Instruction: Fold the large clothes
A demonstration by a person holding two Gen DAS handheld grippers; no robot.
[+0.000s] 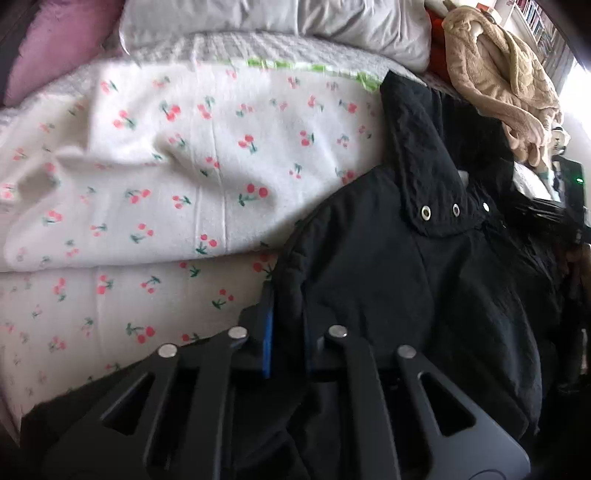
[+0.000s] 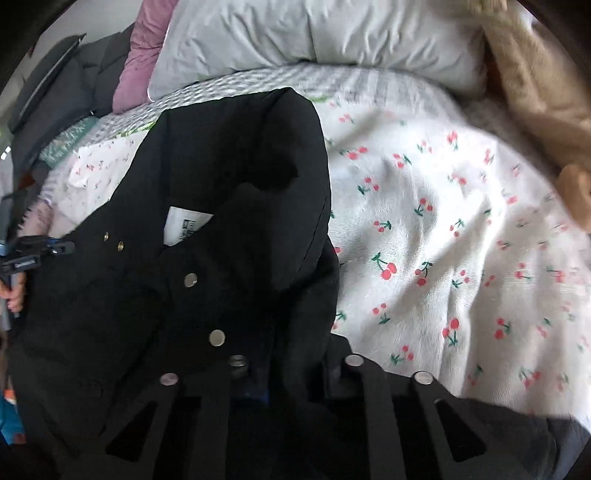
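A large black hooded coat with metal snaps lies partly on a bed covered by a white cherry-print blanket. My left gripper is shut on the coat's left shoulder edge. In the right wrist view the coat shows its hood, a white label and silver snaps. My right gripper is shut on a fold of the coat's right edge. The left gripper also shows at the far left of that view, next to the coat.
Grey pillows and a purple pillow lie at the head of the bed. A beige fluffy garment is piled at the right. The cherry blanket spreads to the right of the coat.
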